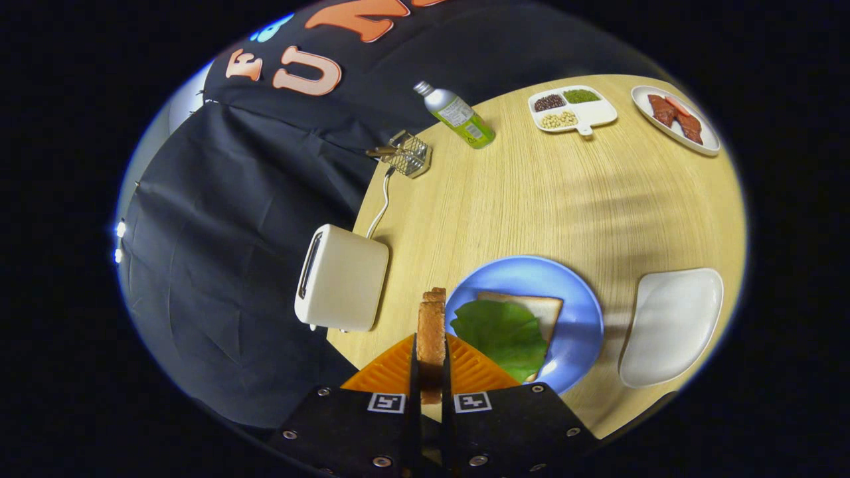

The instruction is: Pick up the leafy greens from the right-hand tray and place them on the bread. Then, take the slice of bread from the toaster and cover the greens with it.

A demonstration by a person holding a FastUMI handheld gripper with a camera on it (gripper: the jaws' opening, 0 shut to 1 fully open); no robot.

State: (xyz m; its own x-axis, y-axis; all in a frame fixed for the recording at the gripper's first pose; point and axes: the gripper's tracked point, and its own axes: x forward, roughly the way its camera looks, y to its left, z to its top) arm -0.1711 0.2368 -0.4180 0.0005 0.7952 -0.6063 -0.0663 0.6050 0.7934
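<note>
One tool (431,372), its two fingers closed on one slice (431,338) of toast held on edge. One toaster (342,279). One blue plate (578,299) carrying one bread slice (541,309) and one green leaf (505,332). One white tray (671,325). One bottle (458,116). One wire basket (408,154). One divided dish (597,114) with three heaps of grains. One oval plate (704,143) with meat pieces. One bench (531,199).

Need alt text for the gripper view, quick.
The tool is shut on a toast slice held edge-on between the toaster and a blue plate where a lettuce leaf lies on bread.
</note>
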